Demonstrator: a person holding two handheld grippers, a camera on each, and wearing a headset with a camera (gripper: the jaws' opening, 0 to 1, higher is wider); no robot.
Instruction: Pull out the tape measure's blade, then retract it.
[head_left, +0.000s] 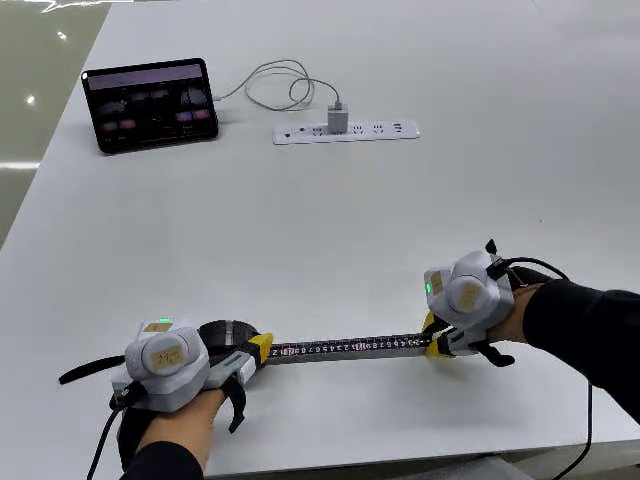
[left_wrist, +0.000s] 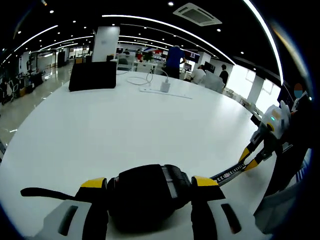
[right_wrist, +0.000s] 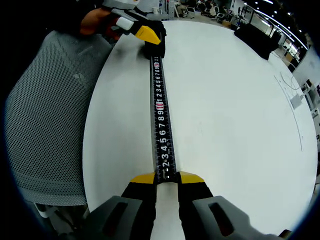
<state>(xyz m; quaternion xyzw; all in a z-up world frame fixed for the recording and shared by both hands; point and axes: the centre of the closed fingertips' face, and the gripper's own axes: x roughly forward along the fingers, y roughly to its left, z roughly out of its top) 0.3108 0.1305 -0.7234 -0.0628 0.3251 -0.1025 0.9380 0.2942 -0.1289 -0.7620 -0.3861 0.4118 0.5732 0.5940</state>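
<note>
1. Head view puts the white table (head_left: 330, 220) under everything. I work at its near edge so both arms reach without leaning.
2. The tablet (head_left: 150, 103) and the power strip (head_left: 346, 131) with its plugged-in charger sit at the far side, well apart from the work, so nothing blocks the pull line.
3. A grey mesh (right_wrist: 45, 125), probably a chair back, lies off the table's near edge. The right gripper view shows it, while the head view crops it out.
4. My left gripper (head_left: 245, 350) is clenched around the tape measure (head_left: 228, 335) at near left. I judge this anchors the case on the table while the other end travels. The left gripper view shows the black case wedged between both yellow-tipped jaws, a fit the gripper's body partly hides in the head view.
5. My right gripper (head_left: 434, 335), at near right, is pinched on the end of the blade (head_left: 345, 347), holding it drawn out to the right. The right gripper view lets me read the numerals running from my jaws to the case, but the head view blurs them. With this much blade out, I judge retraction comes next.
</note>
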